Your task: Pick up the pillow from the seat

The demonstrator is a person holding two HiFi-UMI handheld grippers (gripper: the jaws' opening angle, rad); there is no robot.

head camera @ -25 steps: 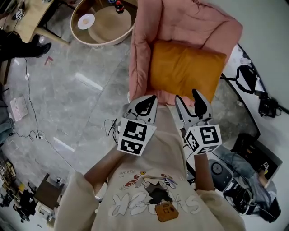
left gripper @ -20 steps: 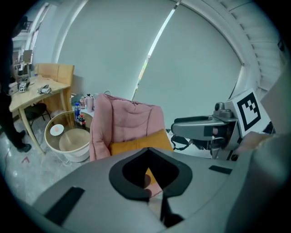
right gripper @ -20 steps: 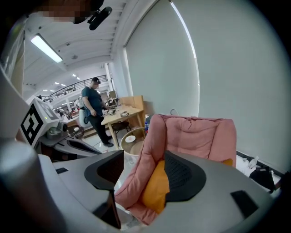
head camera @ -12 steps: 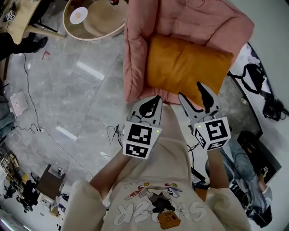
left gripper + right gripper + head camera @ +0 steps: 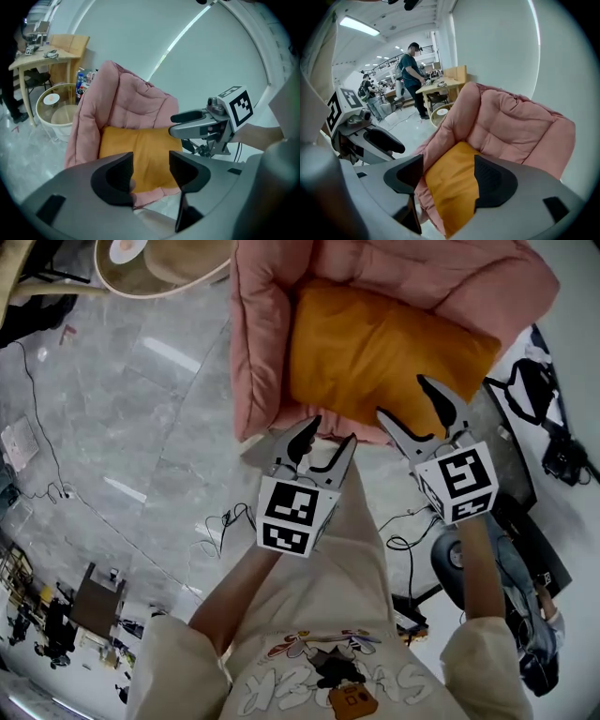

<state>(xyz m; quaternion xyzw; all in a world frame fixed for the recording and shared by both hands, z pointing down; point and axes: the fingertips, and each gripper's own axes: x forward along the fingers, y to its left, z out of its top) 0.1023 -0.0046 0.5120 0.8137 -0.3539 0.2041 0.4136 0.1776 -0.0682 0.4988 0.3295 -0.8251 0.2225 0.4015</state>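
Closer to the seat than a second ago, both grippers have advanced.

Head view: we hold the left gripper [image 5: 330, 432] and the right gripper [image 5: 403, 397], jaws of both opening. The orange rectangular fabric pillow [image 5: 375, 352] lies on the seat of the pink padded armchair [image 5: 258, 343].

Left gripper view: jaws apart, empty, the pillow beyond them.

Right gripper view: jaws apart, the pillow seen through the gap, pads not pressing it.

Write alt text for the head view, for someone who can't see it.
Seen from above, an orange pillow lies on the seat of a pink chair. The left gripper and right gripper point at its near edge, fingers opening, nothing gripped between them.
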